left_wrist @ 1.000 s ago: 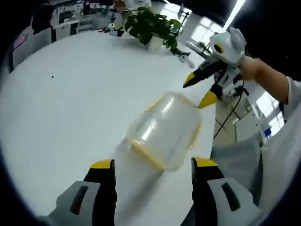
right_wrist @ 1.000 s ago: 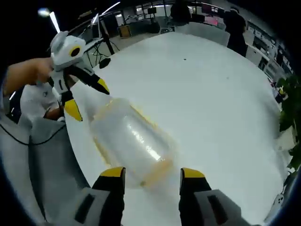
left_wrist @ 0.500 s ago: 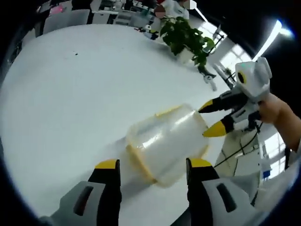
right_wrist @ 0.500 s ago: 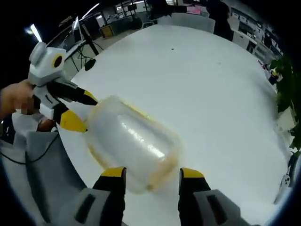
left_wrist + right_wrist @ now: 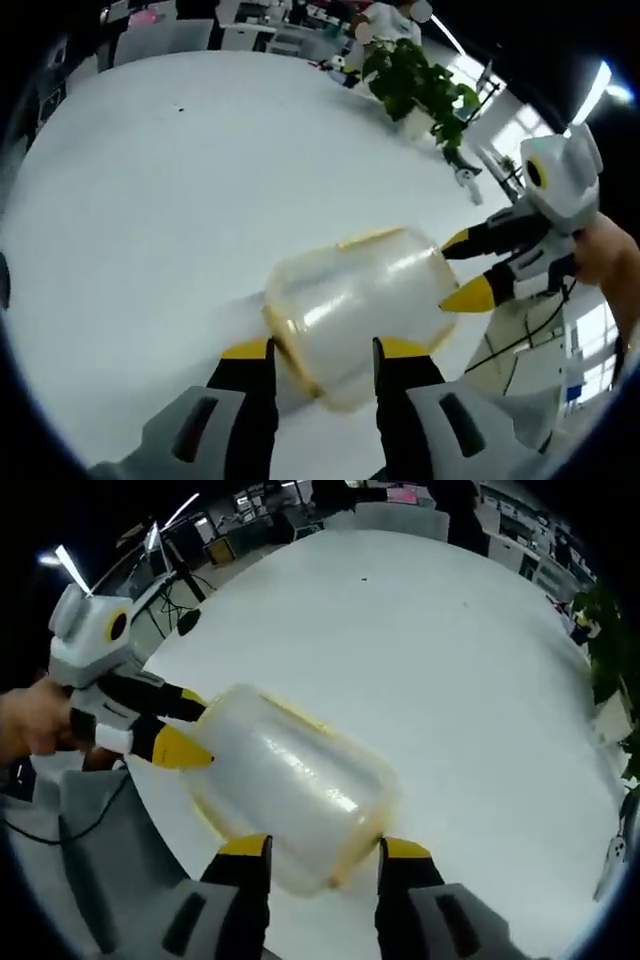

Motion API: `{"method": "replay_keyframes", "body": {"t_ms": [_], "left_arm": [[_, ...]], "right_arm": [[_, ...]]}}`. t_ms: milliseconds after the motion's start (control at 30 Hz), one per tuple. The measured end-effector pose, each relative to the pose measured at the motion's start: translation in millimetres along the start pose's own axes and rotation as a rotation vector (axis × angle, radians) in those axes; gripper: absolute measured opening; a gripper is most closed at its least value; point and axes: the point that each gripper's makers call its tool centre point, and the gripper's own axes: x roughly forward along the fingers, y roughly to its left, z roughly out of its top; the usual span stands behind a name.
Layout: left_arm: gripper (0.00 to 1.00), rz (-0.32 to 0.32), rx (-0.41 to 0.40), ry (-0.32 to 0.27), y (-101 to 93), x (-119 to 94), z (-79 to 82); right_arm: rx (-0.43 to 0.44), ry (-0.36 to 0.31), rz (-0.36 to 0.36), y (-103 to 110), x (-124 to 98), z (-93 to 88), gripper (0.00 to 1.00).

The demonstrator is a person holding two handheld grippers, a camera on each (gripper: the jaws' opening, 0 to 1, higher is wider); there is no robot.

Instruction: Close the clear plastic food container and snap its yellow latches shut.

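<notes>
Altogether, two claws — left claw (image 5: 322, 348), right claw (image 5: 322, 846) — flank one container (image 5: 352, 305).

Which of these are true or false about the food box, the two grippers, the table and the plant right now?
1. The clear food box sits on a white table. True.
2. The left gripper and the right gripper are at opposite ends of the box. True.
3. The box has red trim. False: its trim is yellow.
4. A potted plant stands on the table's far side. True.
5. The box is full of food. False: nothing shows inside it.
</notes>
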Motion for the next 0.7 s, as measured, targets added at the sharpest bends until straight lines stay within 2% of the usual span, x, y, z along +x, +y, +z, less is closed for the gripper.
{"method": "replay_keyframes", "body": {"t_ms": [100, 233, 300, 333, 367, 400, 433, 533, 700], "left_arm": [[0.36, 0.043, -0.046, -0.063, -1.2, 1.3, 1.5], [0.34, 0.051, -0.09, -0.082, -1.1, 2.0, 0.5], [0.32, 0.061, -0.092, -0.082, -0.4, 4.3, -0.4], [0.32, 0.058, -0.139, -0.092, -1.9, 4.2, -0.4], [0.32, 0.051, -0.1, -0.073, -0.5, 2.6, -3.1], [0.31, 0.065, -0.102, -0.065, 0.4, 4.9, -3.2], [0.31, 0.077, -0.141, -0.077, 0.3, 5.8, -2.5], [0.32, 0.062, -0.1, -0.08, -1.0, 3.5, -0.4], [0.34, 0.046, -0.089, -0.073, -0.7, 4.6, 1.3]], "right_arm": [[0.019, 0.018, -0.017, 1.7, 0.6, -1.2, 0.41], [0.022, 0.027, -0.028, 7.9, 3.1, -1.5, 0.45], [0.034, 0.031, -0.024, 7.5, 3.3, -1.2, 0.43], [0.066, 0.028, -0.015, 6.9, 4.5, -2.6, 0.42], [0.107, 0.043, -0.056, 1.2, 1.6, -4.2, 0.42], [0.079, 0.044, -0.019, 6.7, 2.6, -2.0, 0.41], [0.085, 0.038, -0.018, 6.0, 2.8, -1.0, 0.4], [0.076, 0.041, -0.015, 6.8, 2.5, -0.5, 0.41], [0.078, 0.034, -0.006, 5.8, 2.5, -1.3, 0.41]]}}
